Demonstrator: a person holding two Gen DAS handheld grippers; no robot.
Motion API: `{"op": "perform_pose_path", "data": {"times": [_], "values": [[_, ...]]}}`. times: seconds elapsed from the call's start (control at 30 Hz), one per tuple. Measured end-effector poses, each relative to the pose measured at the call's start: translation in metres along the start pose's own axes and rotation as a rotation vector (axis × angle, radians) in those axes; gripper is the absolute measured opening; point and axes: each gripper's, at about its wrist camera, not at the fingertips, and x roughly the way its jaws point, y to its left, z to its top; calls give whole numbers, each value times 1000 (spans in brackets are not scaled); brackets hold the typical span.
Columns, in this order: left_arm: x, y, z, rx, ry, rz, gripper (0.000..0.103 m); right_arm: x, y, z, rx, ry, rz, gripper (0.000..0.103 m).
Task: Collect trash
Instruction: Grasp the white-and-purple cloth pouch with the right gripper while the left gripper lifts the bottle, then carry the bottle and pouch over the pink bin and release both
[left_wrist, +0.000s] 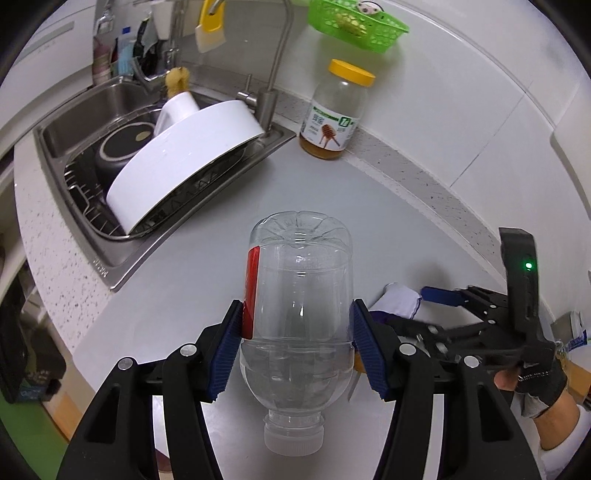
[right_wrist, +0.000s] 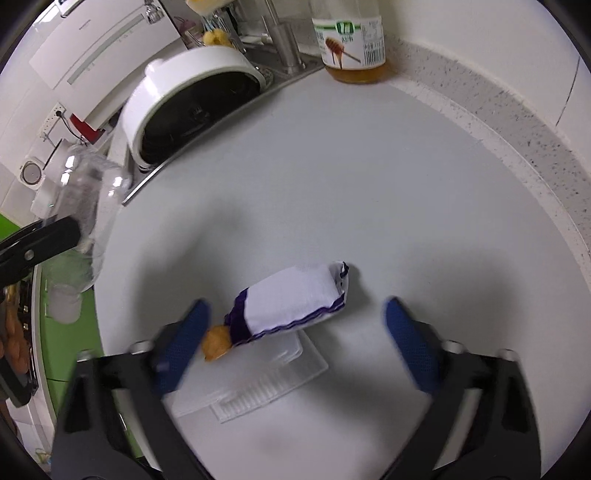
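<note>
My left gripper (left_wrist: 297, 350) is shut on a clear plastic bottle (left_wrist: 297, 306) with a red label and holds it above the counter, cap toward the camera. The bottle also shows at the left of the right wrist view (right_wrist: 88, 206). My right gripper (right_wrist: 295, 332) is open just above a white and purple snack wrapper (right_wrist: 295, 299) that lies on the grey counter (right_wrist: 332, 166). An orange crumb of food (right_wrist: 216, 343) sticks out at the wrapper's near end, by the left finger. A clear plastic tray (right_wrist: 255, 384) lies under the wrapper. The right gripper also shows in the left wrist view (left_wrist: 458, 310).
A honey jar (left_wrist: 334, 110) with a yellow lid stands at the back by the wall. The sink (left_wrist: 88, 110) at left holds a big white pot (left_wrist: 184, 158) and a rack. A green basket (left_wrist: 358, 26) hangs on the wall. The counter's edge curves along the left.
</note>
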Motion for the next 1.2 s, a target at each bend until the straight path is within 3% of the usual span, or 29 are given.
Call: {"op": "perform_pose_path", "data": {"times": [0.03,0.17,0.2,0.23,0.27,0.53,0.73,0.97,1.2], "values": [[0,1,-1,-3,2,1,57,1,0,0,-1,0,6,60],[-2,3,-4,-6,0,-1,57,-3,5,1,-22,-19,-1,39],[-3,3,-4,-10,-3,-4,57,-4,5,1,-24,-26,-2,31],[-5,3,-4,-11,-7,-5,57,-7,6,1,-29,-36,-7,11],[-6,2,-5,-11,-9,-4,57,-12,7,0,-32,-51,-12,9],[-41,-11,-21,-19,-49,11,57,-61,24,-2,-100,-136,4,6],[-87,-12,-57,-65,-101,65,57,-113,69,-28,-249,-206,67,6],[-153,14,-136,-191,-157,210,57,-123,138,-68,-422,-187,174,6],[-228,57,-230,-354,-191,346,57,-112,247,-117,-601,-121,301,6]]}}
